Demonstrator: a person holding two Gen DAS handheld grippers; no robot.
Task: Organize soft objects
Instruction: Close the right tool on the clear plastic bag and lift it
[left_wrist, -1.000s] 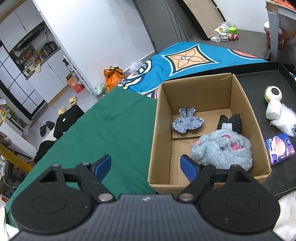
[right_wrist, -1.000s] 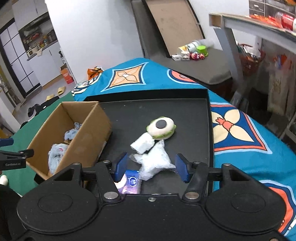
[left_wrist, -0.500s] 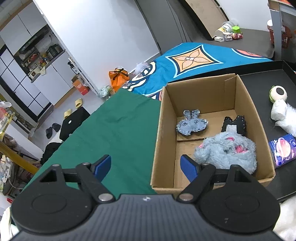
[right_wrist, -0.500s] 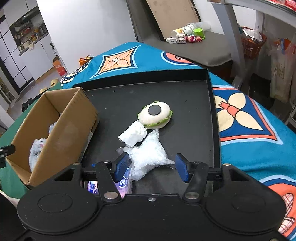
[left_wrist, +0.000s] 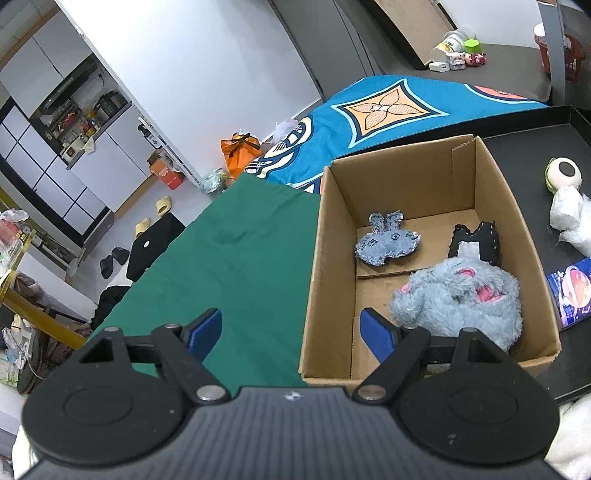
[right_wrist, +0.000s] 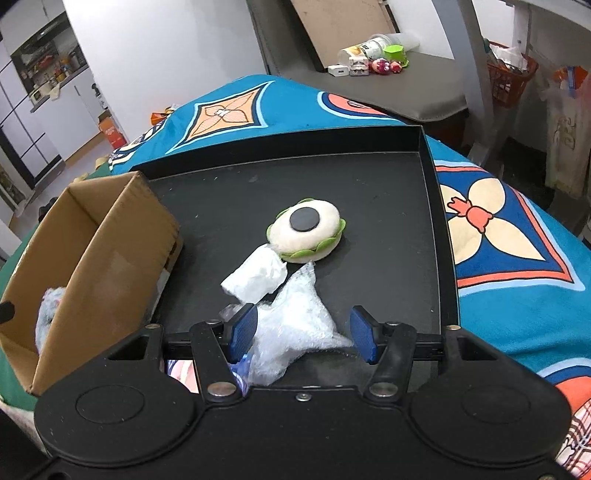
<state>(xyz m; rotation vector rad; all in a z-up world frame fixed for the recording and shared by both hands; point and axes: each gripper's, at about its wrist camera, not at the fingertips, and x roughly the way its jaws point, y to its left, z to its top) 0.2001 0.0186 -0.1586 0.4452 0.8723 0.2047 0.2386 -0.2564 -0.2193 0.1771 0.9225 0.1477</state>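
Note:
A cardboard box (left_wrist: 517, 229) (right_wrist: 122, 229) stands on the left part of a black tray (right_wrist: 369, 177). It holds a fluffy grey-blue plush (left_wrist: 458, 299), a flat denim bunny (left_wrist: 386, 242) and a black soft toy (left_wrist: 474, 240). On the tray lie a round white and green plush (right_wrist: 306, 230) (left_wrist: 563, 173), a white crumpled wad (right_wrist: 256, 275) and a clear plastic bag (right_wrist: 295, 325). My right gripper (right_wrist: 301, 334) is open, its fingers on either side of the plastic bag. My left gripper (left_wrist: 291, 332) is open and empty above the box's near left wall.
A blue packet (left_wrist: 570, 291) lies on the tray just right of the box. A green cloth (left_wrist: 229, 266) covers the surface left of the box. A blue patterned cloth (right_wrist: 517, 236) lies under and right of the tray. The tray has a raised rim.
My right gripper has moved forward and down over the tray, so the plastic bag now sits between its fingers. My left gripper has shifted slightly; the box stayed put.

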